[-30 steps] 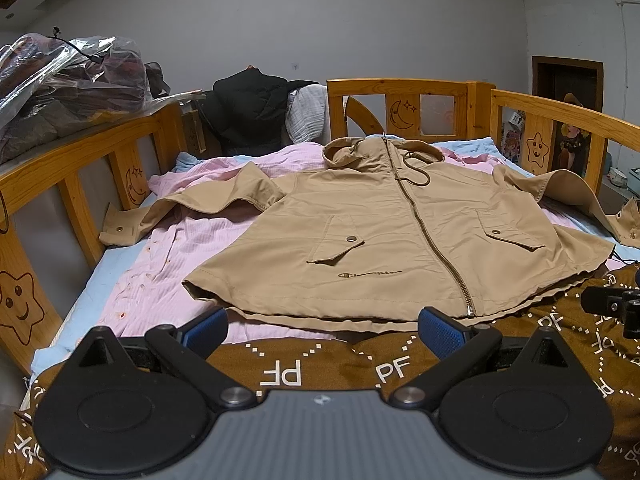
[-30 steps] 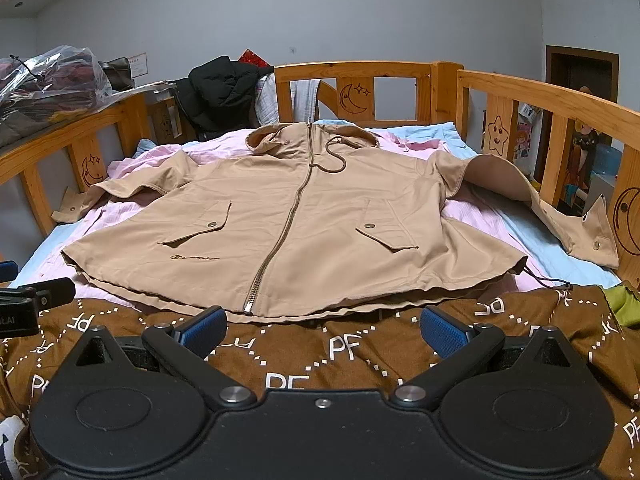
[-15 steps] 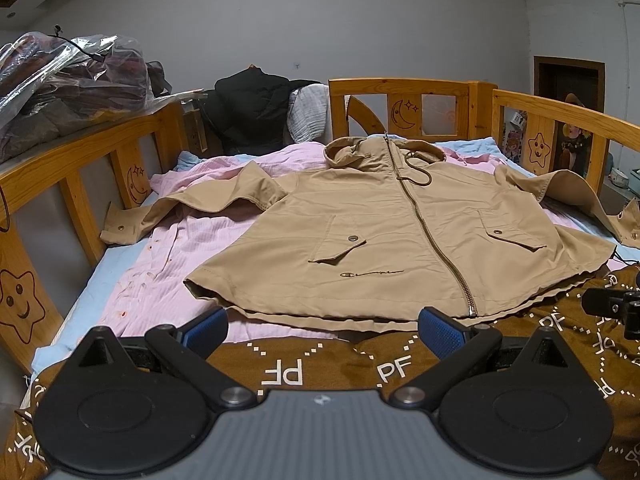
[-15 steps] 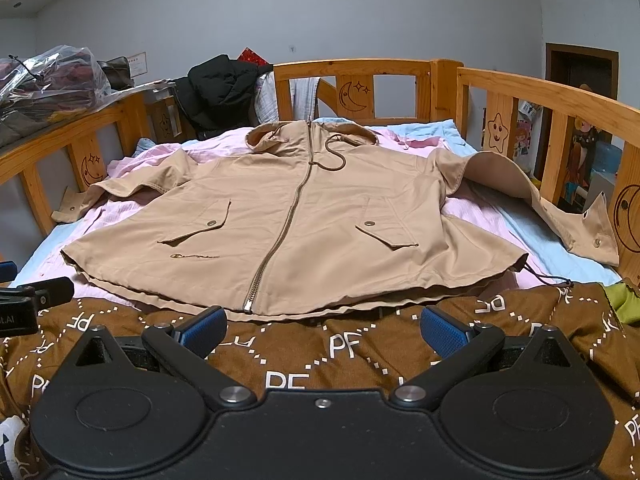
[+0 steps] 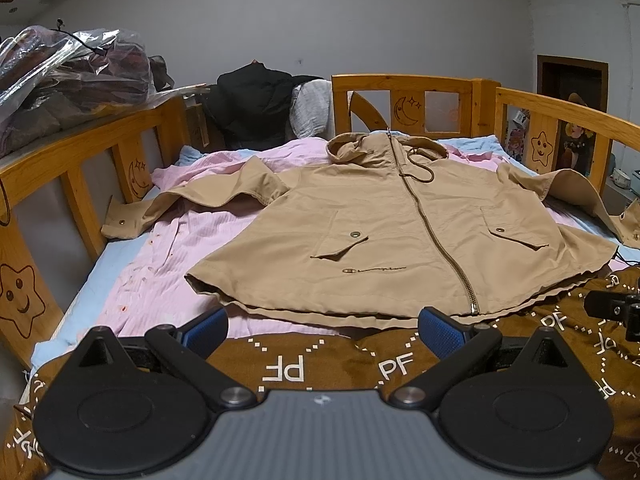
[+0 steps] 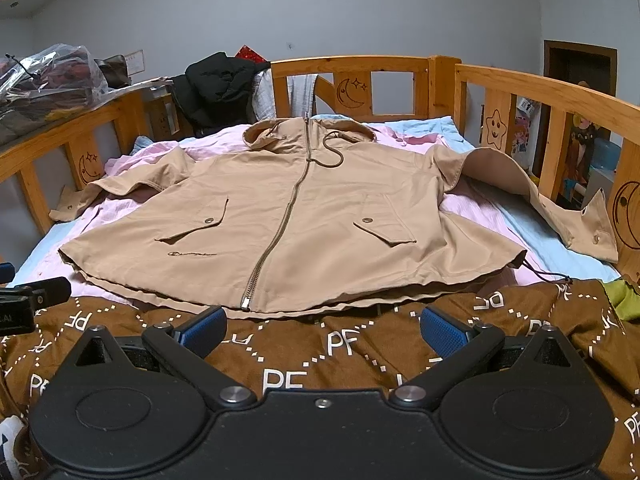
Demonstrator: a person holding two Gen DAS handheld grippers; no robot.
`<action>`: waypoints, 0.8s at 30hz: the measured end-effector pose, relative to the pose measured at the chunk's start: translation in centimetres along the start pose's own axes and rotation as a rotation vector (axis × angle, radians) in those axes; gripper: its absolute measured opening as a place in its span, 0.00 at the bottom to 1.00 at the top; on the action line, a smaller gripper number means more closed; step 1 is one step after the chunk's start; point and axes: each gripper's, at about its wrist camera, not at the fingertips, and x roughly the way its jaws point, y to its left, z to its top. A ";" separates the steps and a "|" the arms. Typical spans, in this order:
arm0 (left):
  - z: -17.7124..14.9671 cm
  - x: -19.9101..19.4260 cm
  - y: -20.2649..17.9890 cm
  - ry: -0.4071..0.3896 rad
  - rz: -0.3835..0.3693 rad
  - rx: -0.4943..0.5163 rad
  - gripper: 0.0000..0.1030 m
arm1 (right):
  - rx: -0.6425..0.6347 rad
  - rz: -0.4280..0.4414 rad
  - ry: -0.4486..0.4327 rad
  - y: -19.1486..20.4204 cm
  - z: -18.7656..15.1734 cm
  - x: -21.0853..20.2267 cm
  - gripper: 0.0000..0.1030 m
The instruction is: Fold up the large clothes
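Lying zipped and flat on the bed (image 5: 100,256), the tan jacket (image 5: 380,240) looks soft, floppy; grip cuffs or hem corners. Left tongs (image 5: 322,330) and right tongs (image 6: 322,328) gape wide, empty.

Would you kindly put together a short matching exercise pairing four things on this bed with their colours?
Things:
1. jacket
2. garment under the jacket
3. patterned blanket
4. bed sheet

Colours:
A. light blue
B. brown with white PF letters
C. tan
D. pink

Pairs: 1-C, 2-D, 3-B, 4-A
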 end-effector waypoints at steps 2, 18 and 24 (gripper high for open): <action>0.1 0.1 -0.1 0.011 0.007 -0.001 1.00 | 0.000 -0.003 0.016 -0.1 -0.2 0.3 1.00; 10.9 1.2 -0.3 0.030 0.043 0.131 1.00 | -0.023 -0.176 0.132 -0.2 3.5 2.5 1.00; 16.1 1.8 -1.5 0.123 0.014 0.215 1.00 | -0.012 -0.171 0.140 -0.9 5.7 3.5 1.00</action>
